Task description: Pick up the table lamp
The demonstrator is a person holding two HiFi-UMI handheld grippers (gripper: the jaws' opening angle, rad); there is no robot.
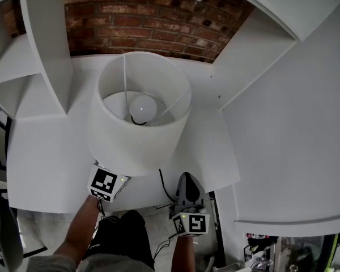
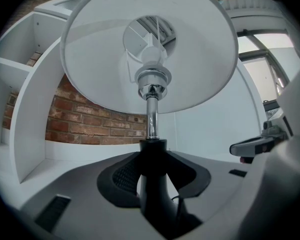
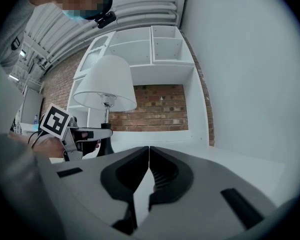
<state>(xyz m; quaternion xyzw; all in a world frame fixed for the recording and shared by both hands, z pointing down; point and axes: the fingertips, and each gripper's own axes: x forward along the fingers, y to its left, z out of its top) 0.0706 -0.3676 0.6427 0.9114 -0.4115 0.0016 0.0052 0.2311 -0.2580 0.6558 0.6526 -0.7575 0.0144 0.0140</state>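
- Shelving [image 1: 45, 50] in white frames a brick wall [image 1: 153, 16]. The white worktop [image 1: 215, 146] at its foot carries the table lamp [image 1: 137, 118].
- Lamp shade [image 1: 130, 143] fills the middle of the head view, and the bulb [image 1: 143, 107] shows through its open top. The lamp looks upright near the worktop's front edge, but no view shows whether its foot is clear of the surface.
- Left claw [image 2: 153, 156] sits under the shade, pinching the black neck [image 2: 153, 144] just below the chrome stem [image 2: 151, 116], one jaw on either side.
- Right claw [image 3: 149, 154] is pressed together on nothing, held by the front edge and apart from the lamp.
- Cord [image 1: 164, 187] trails off the front edge between the two claws.
- Step in hand, as a judgement: the grasp looks made and the lift is due. The next move calls for a straight rise with the stem kept vertical, since the wide shade sits high above the grip. It also needs some slack in the cord.
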